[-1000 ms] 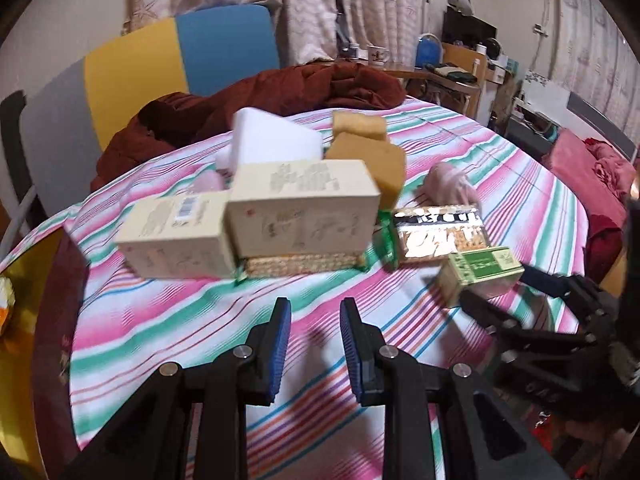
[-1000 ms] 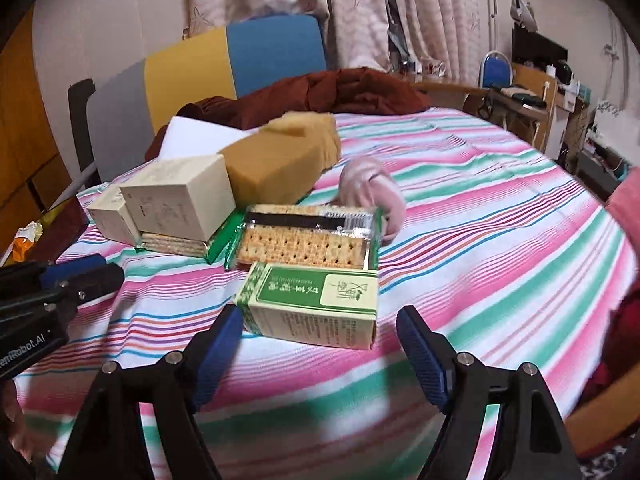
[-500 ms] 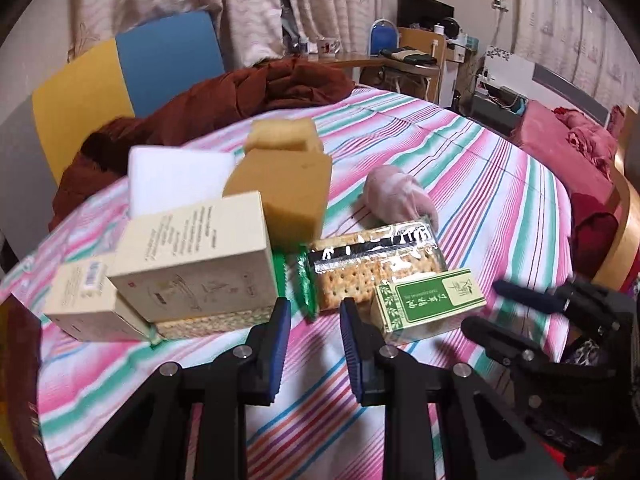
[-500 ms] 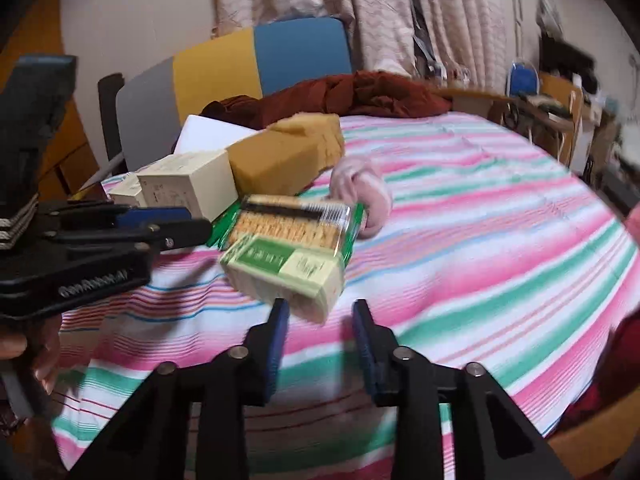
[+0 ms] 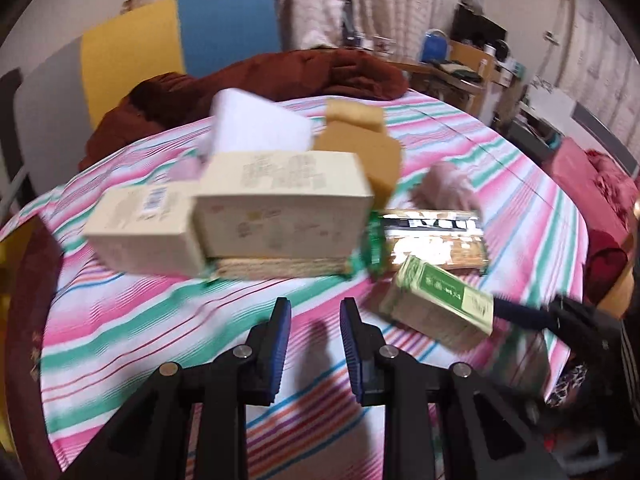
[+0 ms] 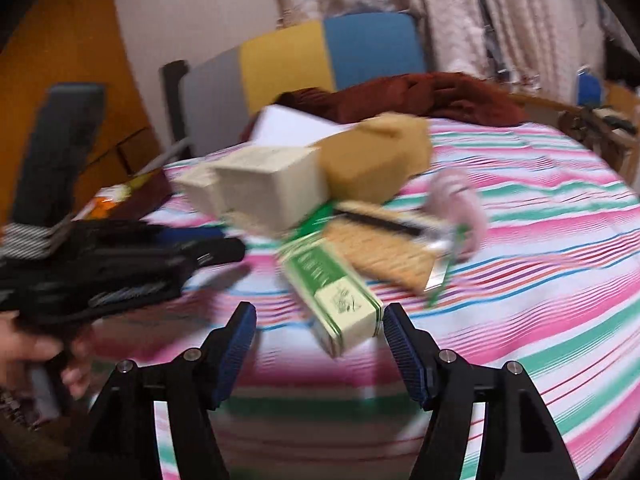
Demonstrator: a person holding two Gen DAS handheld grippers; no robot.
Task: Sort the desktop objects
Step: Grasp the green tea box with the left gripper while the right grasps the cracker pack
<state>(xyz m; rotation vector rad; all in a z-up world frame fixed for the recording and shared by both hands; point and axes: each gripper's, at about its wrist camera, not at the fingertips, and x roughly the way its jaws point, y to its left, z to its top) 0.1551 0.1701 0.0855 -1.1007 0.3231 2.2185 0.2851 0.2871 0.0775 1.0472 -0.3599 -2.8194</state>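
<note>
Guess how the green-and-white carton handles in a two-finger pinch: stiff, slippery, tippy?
The green carton has crisp flat cardboard faces, so it is probably stiff and light. It already sits tilted, so a push likely skews or topples it. Its printed faces look smooth, so it is possibly slippery.

Left wrist view: low and close above the near edge of the striped table (image 5: 520, 152), facing the far chair (image 5: 180, 36). Right wrist view: likewise, from farther right. Shared: boxes (image 5: 280, 208) mid-table, chair.

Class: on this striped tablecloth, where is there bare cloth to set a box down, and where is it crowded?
Free: the striped tablecloth right of the pink cloth bundle, and the near strip before the cream boxes. Crowded: the far-left cluster of boxes, cracker packs, brown blocks and green box.
</note>
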